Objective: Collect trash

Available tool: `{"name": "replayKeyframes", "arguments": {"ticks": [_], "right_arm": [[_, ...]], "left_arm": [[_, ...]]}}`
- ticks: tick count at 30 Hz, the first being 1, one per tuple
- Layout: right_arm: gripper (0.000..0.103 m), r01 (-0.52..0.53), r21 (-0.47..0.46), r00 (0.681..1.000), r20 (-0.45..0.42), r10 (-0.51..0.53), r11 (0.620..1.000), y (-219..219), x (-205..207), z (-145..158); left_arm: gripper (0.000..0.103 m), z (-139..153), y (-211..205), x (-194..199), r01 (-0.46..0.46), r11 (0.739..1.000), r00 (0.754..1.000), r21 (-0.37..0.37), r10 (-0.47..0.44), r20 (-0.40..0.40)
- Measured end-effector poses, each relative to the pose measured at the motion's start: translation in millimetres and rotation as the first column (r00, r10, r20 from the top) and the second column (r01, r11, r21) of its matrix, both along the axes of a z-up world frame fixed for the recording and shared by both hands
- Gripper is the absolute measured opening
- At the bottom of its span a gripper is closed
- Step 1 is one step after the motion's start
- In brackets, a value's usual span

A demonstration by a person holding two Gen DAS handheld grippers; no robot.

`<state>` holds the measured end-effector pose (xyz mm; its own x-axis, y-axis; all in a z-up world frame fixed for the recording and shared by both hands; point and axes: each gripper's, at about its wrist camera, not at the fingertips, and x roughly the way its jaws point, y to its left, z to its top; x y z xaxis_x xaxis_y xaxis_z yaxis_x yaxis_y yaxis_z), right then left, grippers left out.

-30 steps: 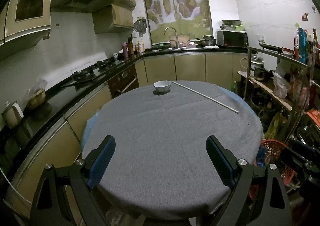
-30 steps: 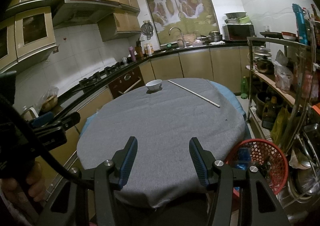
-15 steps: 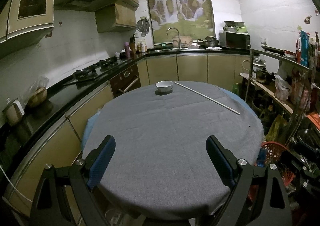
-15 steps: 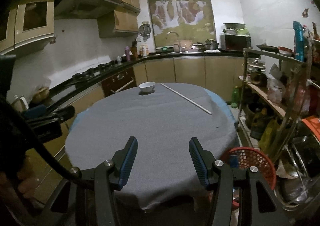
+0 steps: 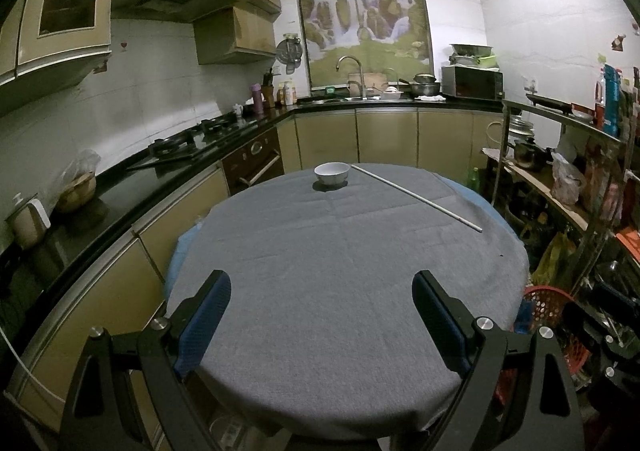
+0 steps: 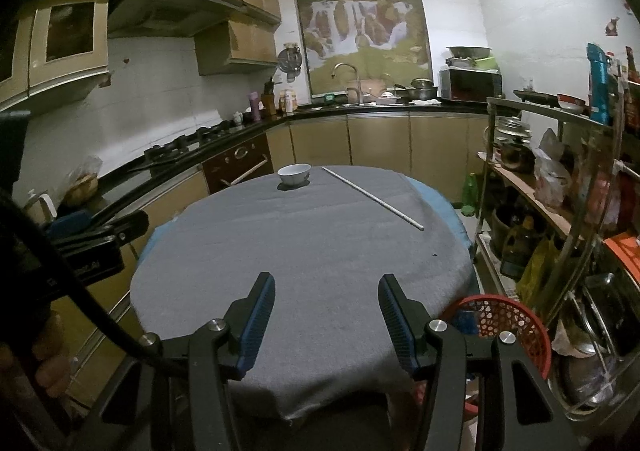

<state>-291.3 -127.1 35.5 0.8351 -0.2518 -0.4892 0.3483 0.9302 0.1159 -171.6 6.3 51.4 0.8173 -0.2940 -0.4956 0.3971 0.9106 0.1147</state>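
Looks like barely anything's collected yet: both the left gripper (image 5: 321, 303) (jaws wide) and right gripper (image 6: 326, 305) (about half open) hold nothing, hovering over the table (image 5: 340, 271), where a long thin white stick (image 5: 416, 197) lies beside a white bowl (image 5: 331, 173) at the far side, red basket (image 6: 504, 325) waiting by the table's right edge

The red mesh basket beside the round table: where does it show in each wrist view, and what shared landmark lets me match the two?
Left wrist: the red mesh basket sits at lower right, mostly hidden behind the table edge and the gripper's right finger.
Right wrist: the basket is at lower right, its rim plainly in view just past the right finger.
Shared landmark: the white bowl at the table's far side.
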Motion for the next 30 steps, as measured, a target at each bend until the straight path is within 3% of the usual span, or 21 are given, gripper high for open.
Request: {"name": "replayKeyframes", "arguments": {"ticks": [25, 27, 30], "right_arm": [[0.058, 0.002, -0.002, 1.0, -0.02, -0.002, 1.0, -3.2, 1.7, -1.9], [0.058, 0.026, 0.0, 0.999, -0.041, -0.026, 1.0, -6.2, 4.0, -5.4], [0.058, 0.067, 0.027, 0.995, -0.078, -0.065, 0.997, -14.4, 7.3, -13.5]], "left_arm": [[0.092, -3.2, -4.2, 3.3, 0.001, 1.0, 1.0, 0.007, -0.001, -0.026], [0.092, -7.2, -5.8, 6.8, 0.014, 1.0, 0.998, 0.008, -0.013, -0.055], [0.092, -23.4, -12.8, 18.4, 0.055, 0.998, 0.985, 0.024, -0.05, -0.168]]}}
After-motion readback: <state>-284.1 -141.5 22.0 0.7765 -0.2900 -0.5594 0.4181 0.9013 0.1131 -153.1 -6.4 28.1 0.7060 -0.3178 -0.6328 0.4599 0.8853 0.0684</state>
